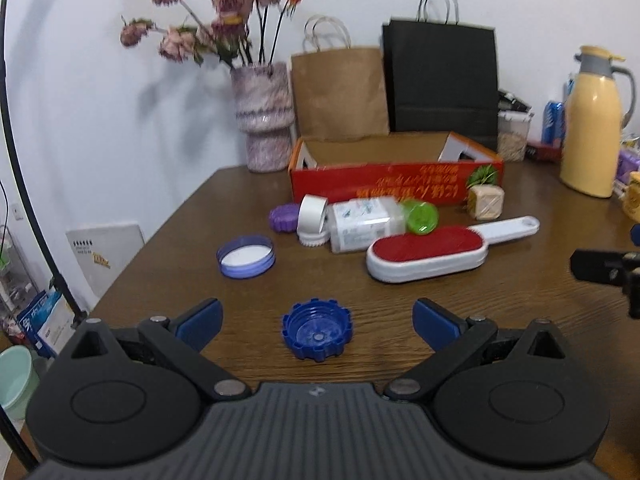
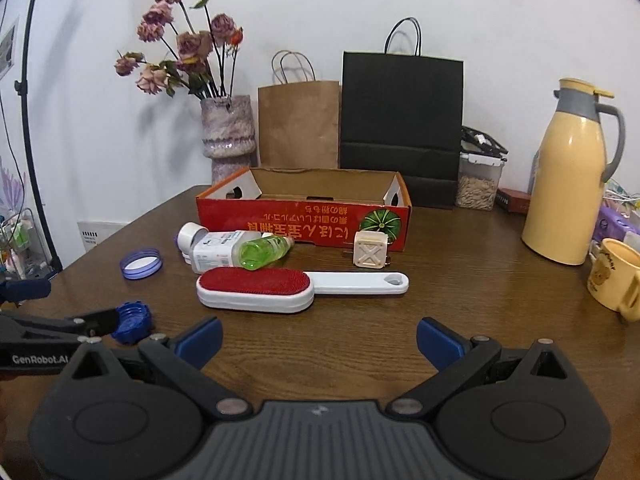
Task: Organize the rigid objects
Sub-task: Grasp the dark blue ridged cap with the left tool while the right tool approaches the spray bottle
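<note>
My left gripper [image 1: 317, 319] is open, its blue pads on either side of a dark blue ridged cap [image 1: 317, 335] lying on the wooden table; the cap shows too in the right wrist view [image 2: 132, 321]. My right gripper [image 2: 319, 340] is open and empty, just short of a red-and-white lint brush [image 2: 256, 289] [image 1: 428, 253]. Beyond it lie a white bottle [image 2: 216, 251], a green bottle [image 2: 266, 252], a beige cube [image 2: 371, 251], a pale purple lid [image 1: 245, 255] and a purple disc [image 1: 283, 218]. An open red cardboard box [image 2: 304, 220] stands behind them.
A vase of dried flowers [image 2: 228, 136], a brown paper bag [image 2: 298, 124] and a black bag [image 2: 402, 120] stand against the wall. A yellow thermos [image 2: 568, 176], a yellow mug [image 2: 616, 276] and a jar of grain [image 2: 478, 184] are at the right.
</note>
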